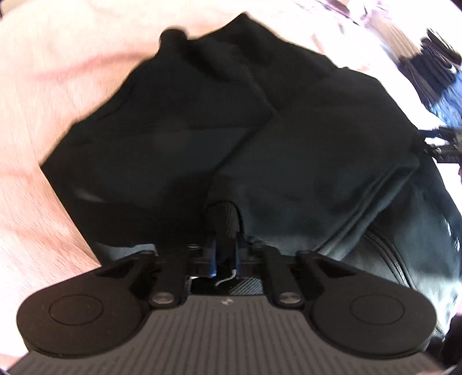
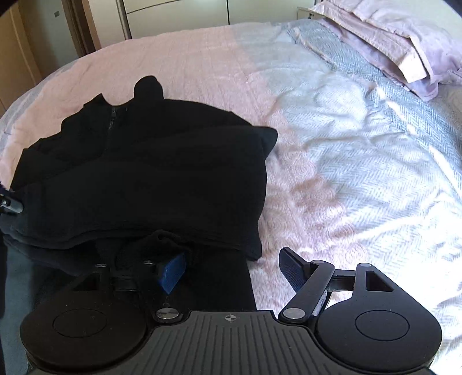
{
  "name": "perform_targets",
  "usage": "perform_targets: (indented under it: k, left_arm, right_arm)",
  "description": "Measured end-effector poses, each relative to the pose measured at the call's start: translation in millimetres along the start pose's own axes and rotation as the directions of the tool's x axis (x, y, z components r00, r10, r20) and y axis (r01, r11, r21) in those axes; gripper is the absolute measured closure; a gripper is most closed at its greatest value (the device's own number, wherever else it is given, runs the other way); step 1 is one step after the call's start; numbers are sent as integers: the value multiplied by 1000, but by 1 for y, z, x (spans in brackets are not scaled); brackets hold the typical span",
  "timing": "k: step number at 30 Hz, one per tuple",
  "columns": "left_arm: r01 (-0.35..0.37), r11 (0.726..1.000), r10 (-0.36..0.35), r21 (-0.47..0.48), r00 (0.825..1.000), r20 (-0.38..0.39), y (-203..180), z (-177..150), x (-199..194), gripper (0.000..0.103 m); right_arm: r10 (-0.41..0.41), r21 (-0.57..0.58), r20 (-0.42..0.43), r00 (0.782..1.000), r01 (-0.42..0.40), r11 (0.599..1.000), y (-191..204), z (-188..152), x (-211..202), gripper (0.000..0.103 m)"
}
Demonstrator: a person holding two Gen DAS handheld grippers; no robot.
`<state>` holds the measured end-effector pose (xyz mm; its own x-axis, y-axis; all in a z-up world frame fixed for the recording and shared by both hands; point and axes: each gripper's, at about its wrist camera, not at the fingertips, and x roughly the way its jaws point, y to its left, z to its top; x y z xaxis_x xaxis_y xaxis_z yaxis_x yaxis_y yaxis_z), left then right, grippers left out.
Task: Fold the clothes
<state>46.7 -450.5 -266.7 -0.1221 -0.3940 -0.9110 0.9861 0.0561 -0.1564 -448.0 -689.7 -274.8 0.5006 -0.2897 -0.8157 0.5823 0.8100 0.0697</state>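
Observation:
A black zip-up garment [image 1: 260, 129] lies partly folded on the pink bedspread [image 1: 43, 86]. In the left wrist view my left gripper [image 1: 224, 230] is shut on a ribbed edge of the garment at its near side, the fabric bunched between the fingers. In the right wrist view the same garment [image 2: 144, 178] fills the left half, zip [image 2: 111, 121] toward the far end. My right gripper [image 2: 234, 269] stands open at the garment's near right corner. Its blue-padded left finger [image 2: 173, 272] is over dark fabric and its right finger [image 2: 291, 268] over the bedspread; nothing is pinched.
The bed [image 2: 361, 144] stretches right with a rumpled white and grey cover and pillows [image 2: 404, 49] at the far right corner. A stack of dark clothes [image 1: 441, 72] shows at the right edge of the left wrist view. Wardrobe doors [image 2: 173, 17] stand beyond the bed.

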Motion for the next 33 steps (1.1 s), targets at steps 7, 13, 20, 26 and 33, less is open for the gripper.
perform_targets:
  k: [7, 13, 20, 26, 33]
  left_arm:
    - [-159, 984, 165, -78, 983, 82, 25, -19, -64, 99]
    - [-151, 988, 150, -44, 989, -8, 20, -27, -39, 95]
    - [-217, 976, 215, -26, 974, -72, 15, -32, -38, 73]
    - [-208, 978, 206, -31, 977, -60, 1, -65, -61, 55]
    - [-125, 990, 126, 67, 992, -20, -48, -128, -78, 50]
  right_arm:
    - [-24, 88, 65, 998, 18, 996, -5, -7, -3, 29]
    - [-40, 56, 34, 999, 38, 998, -10, -4, 9, 29]
    - [-63, 64, 1, 998, 63, 996, -19, -3, 1, 28]
    - [-90, 77, -73, 993, 96, 992, -6, -15, -30, 28]
    - [-133, -6, -133, 982, 133, 991, 30, -58, -89, 28]
